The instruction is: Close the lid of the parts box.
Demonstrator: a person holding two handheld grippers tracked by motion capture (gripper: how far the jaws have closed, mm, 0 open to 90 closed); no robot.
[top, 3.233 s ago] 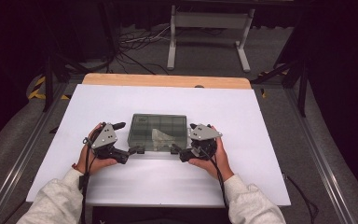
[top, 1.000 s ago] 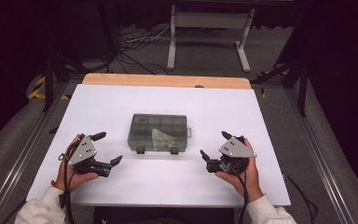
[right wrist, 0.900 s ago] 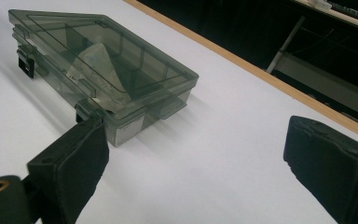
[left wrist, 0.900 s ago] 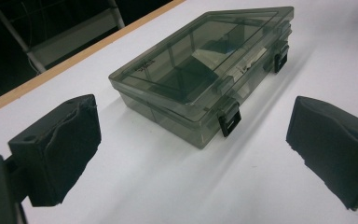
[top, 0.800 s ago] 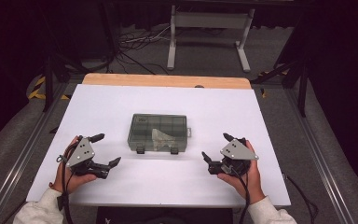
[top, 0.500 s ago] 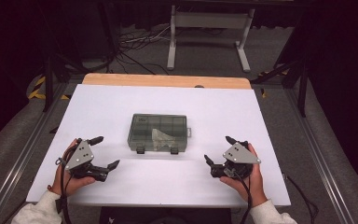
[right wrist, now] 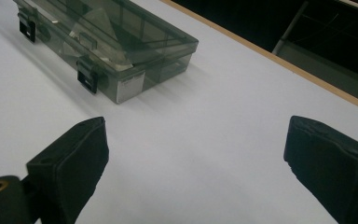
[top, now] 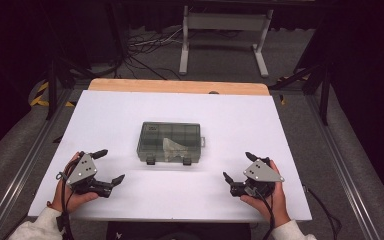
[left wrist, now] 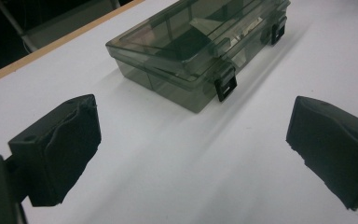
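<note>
White table top (top: 130, 115), wooden strip (top: 180, 86) along far edge; metal stand (top: 225, 30), cables (top: 145, 45) on grey floor beyond

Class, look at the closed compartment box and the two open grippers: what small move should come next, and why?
Probably none beyond resting: the box sits closed, both black latches down, and the left gripper and right gripper lie open, apart from it, near the table's front edge. The work looks done.
</note>
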